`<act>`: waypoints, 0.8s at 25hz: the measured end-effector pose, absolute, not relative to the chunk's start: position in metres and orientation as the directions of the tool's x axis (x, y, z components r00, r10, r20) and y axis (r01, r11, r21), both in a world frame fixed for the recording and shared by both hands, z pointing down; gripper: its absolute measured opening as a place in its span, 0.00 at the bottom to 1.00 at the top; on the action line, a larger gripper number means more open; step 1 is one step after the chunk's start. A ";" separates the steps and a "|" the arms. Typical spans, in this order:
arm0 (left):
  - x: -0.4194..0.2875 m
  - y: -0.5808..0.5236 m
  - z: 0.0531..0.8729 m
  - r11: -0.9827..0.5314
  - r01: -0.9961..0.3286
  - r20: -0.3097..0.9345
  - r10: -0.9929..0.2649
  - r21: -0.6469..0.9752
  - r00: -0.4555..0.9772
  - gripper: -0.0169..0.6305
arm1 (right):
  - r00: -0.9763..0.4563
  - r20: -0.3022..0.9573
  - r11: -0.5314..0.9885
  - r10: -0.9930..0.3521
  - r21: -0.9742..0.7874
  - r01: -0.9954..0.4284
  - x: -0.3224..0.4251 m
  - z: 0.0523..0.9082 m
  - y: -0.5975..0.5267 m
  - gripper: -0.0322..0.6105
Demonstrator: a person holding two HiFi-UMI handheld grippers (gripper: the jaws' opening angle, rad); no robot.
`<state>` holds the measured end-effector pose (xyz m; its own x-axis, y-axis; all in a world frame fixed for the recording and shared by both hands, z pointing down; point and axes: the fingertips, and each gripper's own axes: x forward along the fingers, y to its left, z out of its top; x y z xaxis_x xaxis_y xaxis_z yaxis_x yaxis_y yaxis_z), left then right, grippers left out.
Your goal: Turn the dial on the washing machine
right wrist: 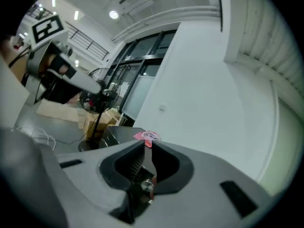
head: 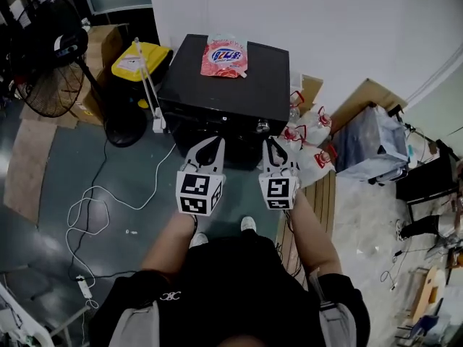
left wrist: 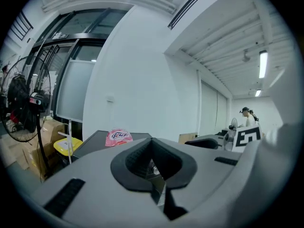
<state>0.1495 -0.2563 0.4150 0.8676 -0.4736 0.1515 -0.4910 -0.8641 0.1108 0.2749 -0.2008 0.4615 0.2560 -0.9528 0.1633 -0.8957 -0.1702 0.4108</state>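
Note:
The black washing machine (head: 217,92) stands against the white wall, with a pink pouch (head: 225,56) lying on its lid. Its small silvery dial (head: 262,126) sits on the front top edge, right of centre. My right gripper (head: 269,142) hovers just in front of the dial, its jaws parted by a narrow slit. In the right gripper view the round dial (right wrist: 147,184) shows low in that slit, with no pad pressing on it. My left gripper (head: 216,141) hangs beside it, facing the machine's front, shut and empty. In the left gripper view the pouch (left wrist: 118,137) lies beyond the closed jaws.
A black standing fan (head: 51,56), cardboard boxes (head: 101,45) and a yellow bin (head: 141,60) crowd the machine's left side. White and red bags (head: 311,132) lie at its right. A white cable (head: 94,208) snakes over the floor at left. The person's feet are just behind the grippers.

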 end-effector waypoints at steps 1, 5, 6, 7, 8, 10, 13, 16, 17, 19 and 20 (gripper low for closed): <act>0.154 -0.258 0.416 -0.856 -0.504 0.155 -0.486 0.111 0.860 0.02 | 0.234 0.187 -0.127 -0.954 0.455 -0.882 0.281 0.468 -0.205 0.11; 0.167 -0.263 0.423 -0.824 -0.556 0.176 -0.535 0.111 0.827 0.02 | 0.143 0.296 0.051 -0.944 0.562 -0.825 0.304 0.502 -0.222 0.19; 0.169 -0.265 0.426 -0.813 -0.571 0.180 -0.549 0.111 0.816 0.02 | 0.126 0.321 0.092 -0.939 0.585 -0.806 0.311 0.511 -0.227 0.21; 0.171 -0.266 0.428 -0.801 -0.587 0.185 -0.564 0.113 0.805 0.02 | 0.110 0.347 0.134 -0.932 0.607 -0.783 0.318 0.520 -0.230 0.23; 0.172 -0.268 0.432 -0.788 -0.604 0.191 -0.579 0.116 0.792 0.02 | 0.093 0.373 0.178 -0.923 0.630 -0.756 0.323 0.530 -0.234 0.25; 0.172 -0.268 0.437 -0.761 -0.637 0.204 -0.609 0.121 0.766 0.02 | 0.061 0.430 0.273 -0.901 0.671 -0.689 0.331 0.552 -0.240 0.30; 0.171 -0.268 0.446 -0.719 -0.683 0.222 -0.651 0.128 0.726 0.02 | 0.027 0.508 0.403 -0.861 0.713 -0.573 0.339 0.585 -0.248 0.36; 0.164 -0.265 0.457 -0.670 -0.730 0.244 -0.692 0.133 0.679 0.02 | 0.028 0.550 0.479 -0.835 0.750 -0.457 0.348 0.617 -0.257 0.40; 0.162 -0.263 0.461 -0.654 -0.744 0.252 -0.704 0.133 0.664 0.02 | 0.039 0.558 0.492 -0.829 0.760 -0.424 0.353 0.627 -0.260 0.41; 0.159 -0.259 0.468 -0.625 -0.769 0.265 -0.725 0.133 0.636 0.02 | 0.072 0.563 0.504 -0.823 0.784 -0.361 0.364 0.646 -0.266 0.41; 0.157 -0.257 0.471 -0.611 -0.780 0.271 -0.735 0.134 0.622 0.02 | 0.095 0.556 0.504 -0.826 0.803 -0.319 0.369 0.655 -0.269 0.42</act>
<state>0.1570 -0.2570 0.4709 0.6216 -0.7349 0.2712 -0.7805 -0.6107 0.1340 0.3689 -0.2694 0.6546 0.0950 -0.8258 0.5560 -0.3188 0.5038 0.8028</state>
